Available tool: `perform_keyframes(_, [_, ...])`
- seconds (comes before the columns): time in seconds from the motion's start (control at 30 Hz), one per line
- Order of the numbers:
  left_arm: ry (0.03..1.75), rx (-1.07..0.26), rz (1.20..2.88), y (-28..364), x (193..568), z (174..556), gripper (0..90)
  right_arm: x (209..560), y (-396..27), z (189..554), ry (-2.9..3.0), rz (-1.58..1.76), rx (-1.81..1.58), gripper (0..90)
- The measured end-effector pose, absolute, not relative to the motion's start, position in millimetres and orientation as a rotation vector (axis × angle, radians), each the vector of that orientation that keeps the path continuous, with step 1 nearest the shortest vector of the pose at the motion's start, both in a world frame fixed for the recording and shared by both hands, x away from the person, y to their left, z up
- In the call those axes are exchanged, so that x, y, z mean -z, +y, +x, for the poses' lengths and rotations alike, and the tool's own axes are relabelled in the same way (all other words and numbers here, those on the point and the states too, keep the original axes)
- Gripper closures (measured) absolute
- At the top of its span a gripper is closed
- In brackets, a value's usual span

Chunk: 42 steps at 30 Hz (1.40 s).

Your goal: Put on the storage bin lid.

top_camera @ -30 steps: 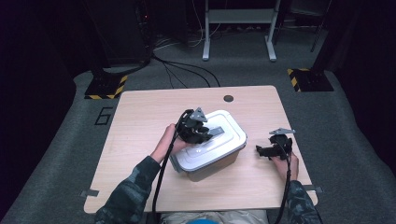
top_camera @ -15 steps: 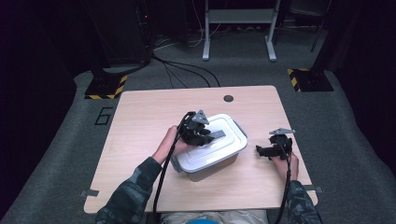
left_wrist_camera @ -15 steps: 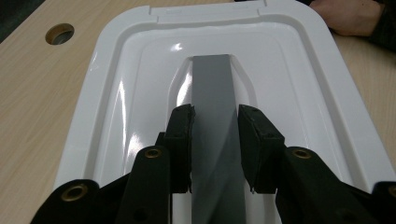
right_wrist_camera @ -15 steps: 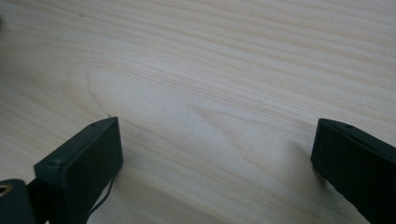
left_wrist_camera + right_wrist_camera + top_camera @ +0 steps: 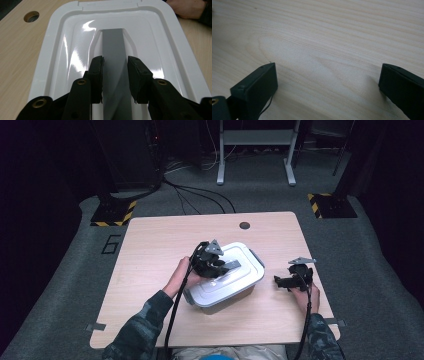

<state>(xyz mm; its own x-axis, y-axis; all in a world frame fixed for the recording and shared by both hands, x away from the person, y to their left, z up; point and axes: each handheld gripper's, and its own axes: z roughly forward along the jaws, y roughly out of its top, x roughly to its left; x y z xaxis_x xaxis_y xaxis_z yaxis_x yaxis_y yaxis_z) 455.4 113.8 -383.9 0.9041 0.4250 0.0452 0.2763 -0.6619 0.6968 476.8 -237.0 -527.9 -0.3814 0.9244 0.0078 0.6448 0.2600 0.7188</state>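
Note:
A white plastic box with a shut lid (image 5: 240, 279) sits in the middle of the wooden table (image 5: 160, 250). A flat grey handle (image 5: 113, 43) runs along the lid's sunken middle. My left gripper (image 5: 224, 266) rests on top of the lid, and in the left gripper view its jaws (image 5: 115, 62) press on both sides of the grey handle. My right gripper (image 5: 281, 281) lies low over the bare table to the right of the box, a little apart from it. In the right gripper view its jaws (image 5: 327, 72) stand wide apart with only wood between them.
A round cable hole (image 5: 244, 225) is in the table near its far edge. The person's right hand (image 5: 187, 8) rests on the table beyond the box. Black cables (image 5: 200, 195) and yellow-black stand feet (image 5: 112, 212) lie on the grey floor behind the table.

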Motion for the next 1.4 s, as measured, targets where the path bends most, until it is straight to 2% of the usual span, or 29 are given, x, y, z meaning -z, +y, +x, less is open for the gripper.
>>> perform_keyframes(0.13, [0.509,-0.278,2.329,114.0,383.2,455.3,62.7,527.9,-237.0,476.8,2.121,1.424,-0.906,1.4])
perform_keyframes(0.3, [0.537,-0.278,2.311,117.0,381.1,455.9,45.1,527.9,-237.0,476.8,2.12,1.423,-0.906,1.3])
perform_keyframes(0.57, [0.612,-0.3,2.252,135.6,373.7,459.7,25.4,527.9,-236.9,476.8,2.12,1.424,-0.906,1.4])
perform_keyframes(0.67, [0.65,-0.327,2.232,144.8,371.2,460.6,20.5,527.9,-236.9,476.8,2.12,1.424,-0.906,1.3])
perform_keyframes(0.8, [0.704,-0.353,2.22,159.3,368.7,463.5,16.6,527.8,-236.9,476.8,2.12,1.424,-0.906,1.4])
perform_keyframes(1.1, [0.864,-0.443,2.157,211.2,365.9,467.0,15.6,527.9,-236.9,476.8,2.119,1.425,-0.906,1.5])
perform_keyframes(1.4, [1.049,-0.509,2.094,265.5,385.1,465.8,15.0,527.9,-236.9,476.9,2.115,1.426,-0.904,1.6])
